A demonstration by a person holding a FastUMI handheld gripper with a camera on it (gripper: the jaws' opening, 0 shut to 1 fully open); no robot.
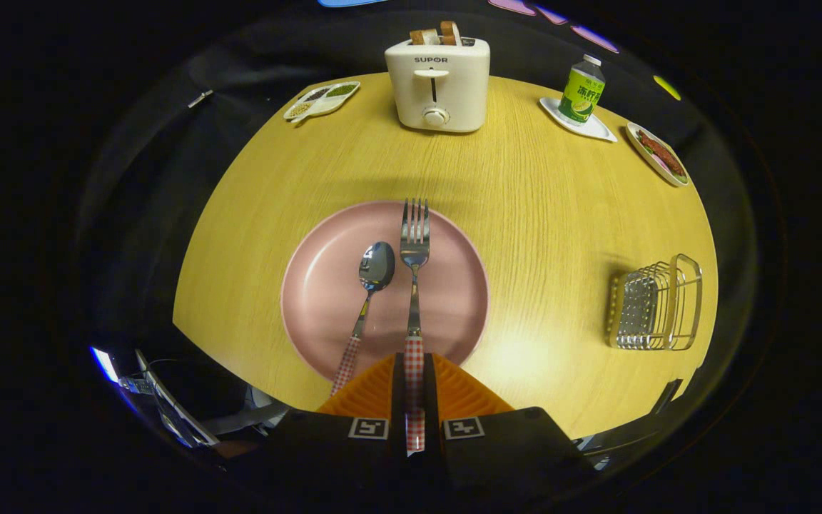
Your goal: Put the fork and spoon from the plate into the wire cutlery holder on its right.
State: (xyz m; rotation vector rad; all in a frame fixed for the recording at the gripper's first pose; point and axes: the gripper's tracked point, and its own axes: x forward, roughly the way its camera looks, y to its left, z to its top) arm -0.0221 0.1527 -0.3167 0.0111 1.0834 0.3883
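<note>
So the tongs (414, 371) are clamped on the fork (414, 285) right now, both fingers (372, 389) pressed against its checkered handle, which runs back between them. The fork points straight ahead over the pink plate (325, 300), tines reaching about to the far rim. Can't really tell if it's lifted off the plate or lying on it.

The spoon (372, 293) sits just left of the fork, bowl up near the plate's middle, its checkered handle angling back over the near rim right beside the left finger. Close to the fork but not touching it as far as I can see.

The wire holder (657, 303) is off to the right of the plate, well apart from it, near the desk (539, 214) edge. Bare wood between the plate and the holder, so nothing sits in the way there.

The other stuff is all at the far side: a white toaster (438, 86) with bread slices (436, 32) sticking out, straight beyond the plate; a little divided dish (322, 100) with beans or grains left of it; a green bottle (582, 89) standing on a white saucer (593, 128) to the right, and next to that a small plate with something red (657, 153) on it. All of it is well beyond the holder.
</note>
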